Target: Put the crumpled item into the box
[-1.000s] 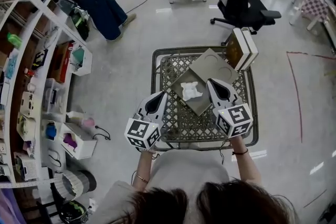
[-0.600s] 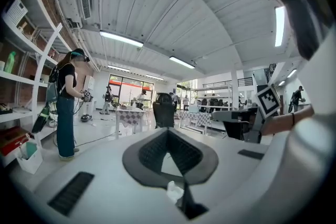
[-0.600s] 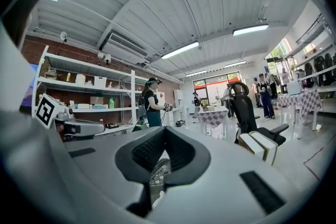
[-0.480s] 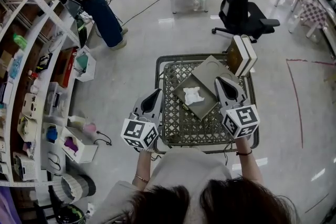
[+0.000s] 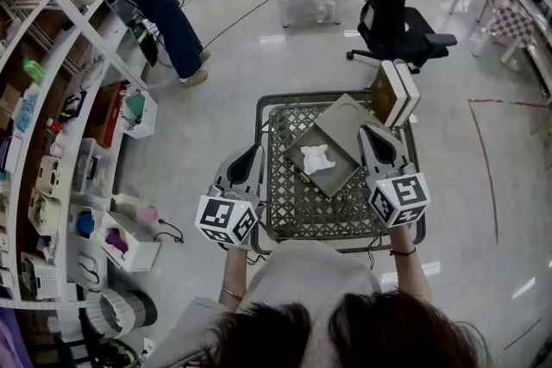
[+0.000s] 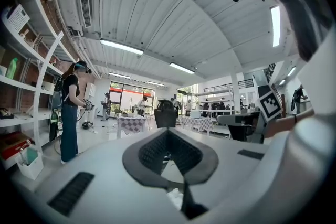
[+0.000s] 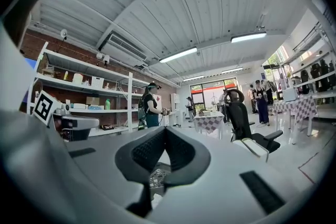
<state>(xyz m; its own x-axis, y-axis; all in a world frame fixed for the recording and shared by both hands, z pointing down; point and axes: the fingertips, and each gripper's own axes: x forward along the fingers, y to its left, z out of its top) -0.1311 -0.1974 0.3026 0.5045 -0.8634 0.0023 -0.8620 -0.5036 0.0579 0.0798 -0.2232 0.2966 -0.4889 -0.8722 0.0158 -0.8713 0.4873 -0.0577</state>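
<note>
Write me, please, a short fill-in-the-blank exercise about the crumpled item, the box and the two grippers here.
1. The white crumpled paper wad lies ___ the open olive cardboard box.
2. The left gripper and right gripper both have their jaws ___, holding nothing.
3. The thick dark-covered book leans at the grey metal lattice tray's far ___ corner.
Missing words: inside; shut; right.

The white left gripper with a black-and-white marker cube has drawn back leftward. Its tips now sit at the left rim of the grey wire mesh basket rather than over the mesh. The matching right gripper has shifted right, further from the open brown cardboard box. In the background, the person in a black top and dark blue trousers now stands straighter.
</note>
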